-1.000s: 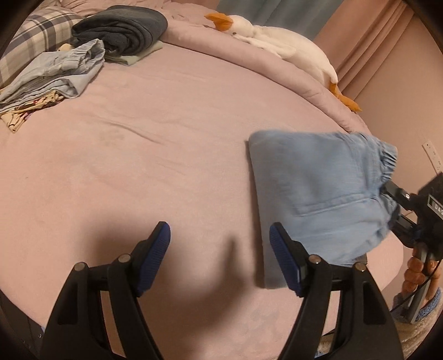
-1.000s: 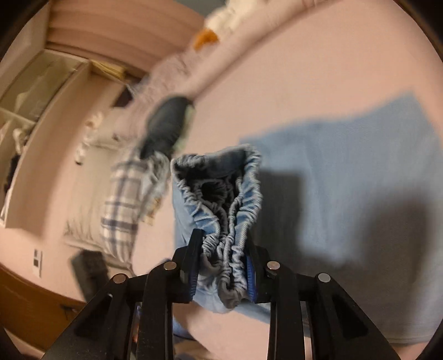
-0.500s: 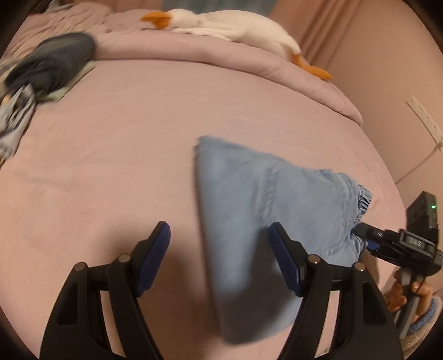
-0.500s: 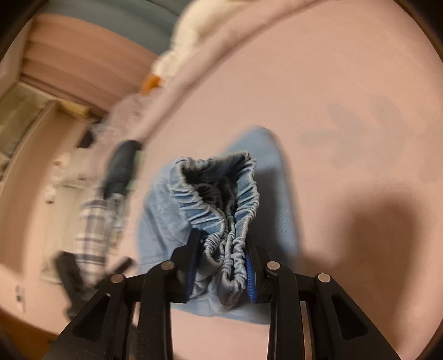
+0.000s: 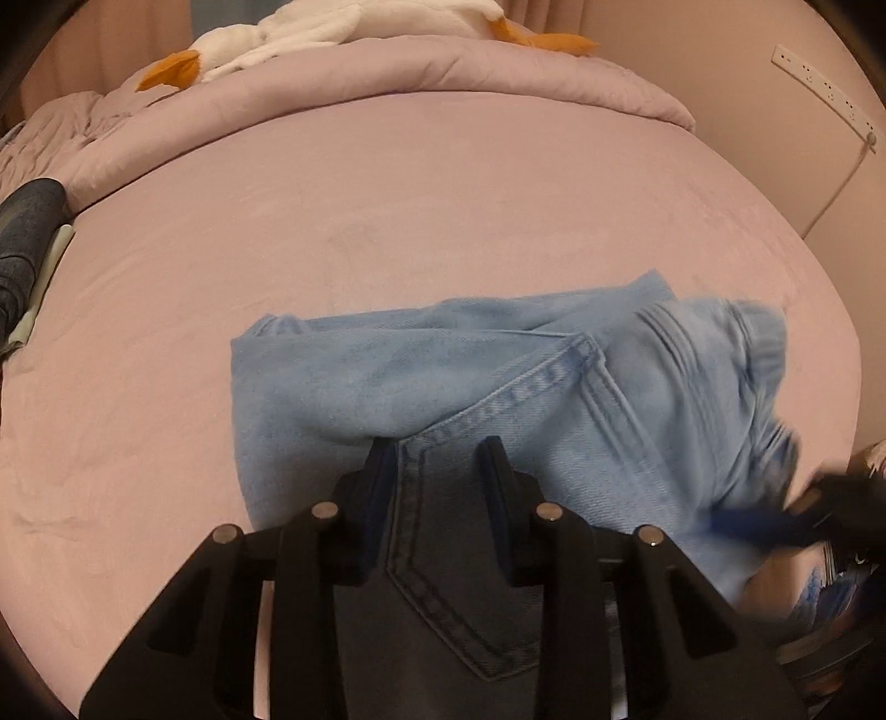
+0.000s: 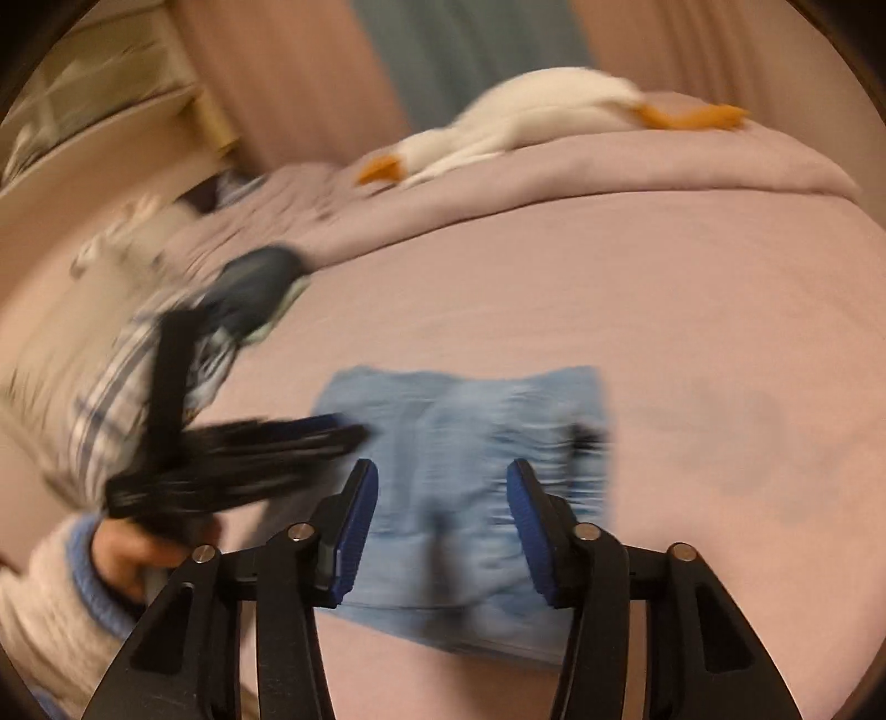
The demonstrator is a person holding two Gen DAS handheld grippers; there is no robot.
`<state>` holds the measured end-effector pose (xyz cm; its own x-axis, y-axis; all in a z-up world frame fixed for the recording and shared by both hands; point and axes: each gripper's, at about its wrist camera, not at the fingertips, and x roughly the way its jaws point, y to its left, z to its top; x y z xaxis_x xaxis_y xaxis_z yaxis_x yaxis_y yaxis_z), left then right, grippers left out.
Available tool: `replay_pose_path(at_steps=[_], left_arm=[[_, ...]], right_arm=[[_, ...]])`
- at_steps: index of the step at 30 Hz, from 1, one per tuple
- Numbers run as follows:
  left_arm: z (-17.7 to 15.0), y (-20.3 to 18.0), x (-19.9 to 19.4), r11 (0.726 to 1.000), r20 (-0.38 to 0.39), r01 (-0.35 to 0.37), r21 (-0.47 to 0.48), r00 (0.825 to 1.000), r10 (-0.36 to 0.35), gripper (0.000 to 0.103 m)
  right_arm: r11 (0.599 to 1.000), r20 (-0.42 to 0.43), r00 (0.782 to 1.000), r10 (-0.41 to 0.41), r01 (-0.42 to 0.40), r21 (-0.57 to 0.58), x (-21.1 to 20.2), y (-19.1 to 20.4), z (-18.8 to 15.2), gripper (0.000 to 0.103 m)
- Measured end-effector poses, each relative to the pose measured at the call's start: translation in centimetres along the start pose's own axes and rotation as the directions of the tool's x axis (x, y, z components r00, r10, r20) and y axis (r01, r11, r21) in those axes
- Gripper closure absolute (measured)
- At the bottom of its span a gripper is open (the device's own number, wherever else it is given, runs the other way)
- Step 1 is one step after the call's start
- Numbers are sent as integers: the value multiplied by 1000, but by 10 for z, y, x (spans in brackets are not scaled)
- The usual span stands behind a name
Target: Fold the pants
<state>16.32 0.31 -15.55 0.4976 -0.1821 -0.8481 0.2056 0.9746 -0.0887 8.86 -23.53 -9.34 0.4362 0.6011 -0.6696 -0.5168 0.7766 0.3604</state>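
Light blue denim pants (image 5: 470, 382) lie folded on the pink bed, near its front edge. In the left wrist view my left gripper (image 5: 440, 459) is over the pants, its jaws narrowed with a fold and back pocket of the denim between them. In the right wrist view the pants (image 6: 470, 443) are blurred, and my right gripper (image 6: 443, 518) is open and empty just above their near edge. The left gripper (image 6: 288, 443) shows there as a black blur at the pants' left side. The right gripper (image 5: 775, 520) is a blur at the right in the left wrist view.
A white plush goose (image 5: 332, 27) lies on the rolled pink duvet (image 5: 387, 83) at the back. Dark folded clothes (image 5: 27, 243) and plaid and pale garments (image 6: 122, 387) sit at the left. A wall with a power strip (image 5: 819, 83) stands at the right.
My right gripper has let go of the elastic waistband and opened. My left gripper has moved onto the pants and closed down on the denim. The pants now lie flat on the bed.
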Motion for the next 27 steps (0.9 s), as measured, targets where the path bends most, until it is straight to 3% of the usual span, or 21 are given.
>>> replay_pose_path(at_steps=[2,4,6,8,11,14,16,20,24,27], left_arm=[[-3,4,-2,1000,-2,10,3,1000,-10,73],[-4,5,-5,1000,8,6,9,1000,-6,72],[-15,4,-15,1000,15,-2,8,1000,2,72],[-27,2,-25,1000,33,3,9,999,-3,71],[-45,-3,-35,1000,26,15,-8,1000,-15,71],[-61,-9,-43,1000,25,11,11,1000,-11,71],[-71,-13,-45,1000,19,17,20,1000,-18,71],[-78,-19,-43,999,19,-1,40,1000,1,71],[-76,-16,-43,1000,11,5,20,1000,-6,71],[-76,-15,-42,1000,13,10,13,1000,-10,71]], right_arm=[[999,-76,997,8,-11,-34,26,12,-9,62],[996,-175,983,-56,43,-81,52,17,-24,62],[991,-167,983,-74,55,-118,53,20,-30,62],[996,-196,979,-49,34,-80,48,15,-23,62],[999,-141,990,-1,-5,-38,25,8,-8,62],[998,-24,999,-25,24,-55,5,2,7,62],[998,9,998,-56,57,-36,9,-5,17,62],[985,-60,983,-171,168,-40,37,-15,19,62],[984,-69,982,-176,175,-25,39,-23,18,65],[985,-63,983,-173,172,-26,31,-9,23,65]])
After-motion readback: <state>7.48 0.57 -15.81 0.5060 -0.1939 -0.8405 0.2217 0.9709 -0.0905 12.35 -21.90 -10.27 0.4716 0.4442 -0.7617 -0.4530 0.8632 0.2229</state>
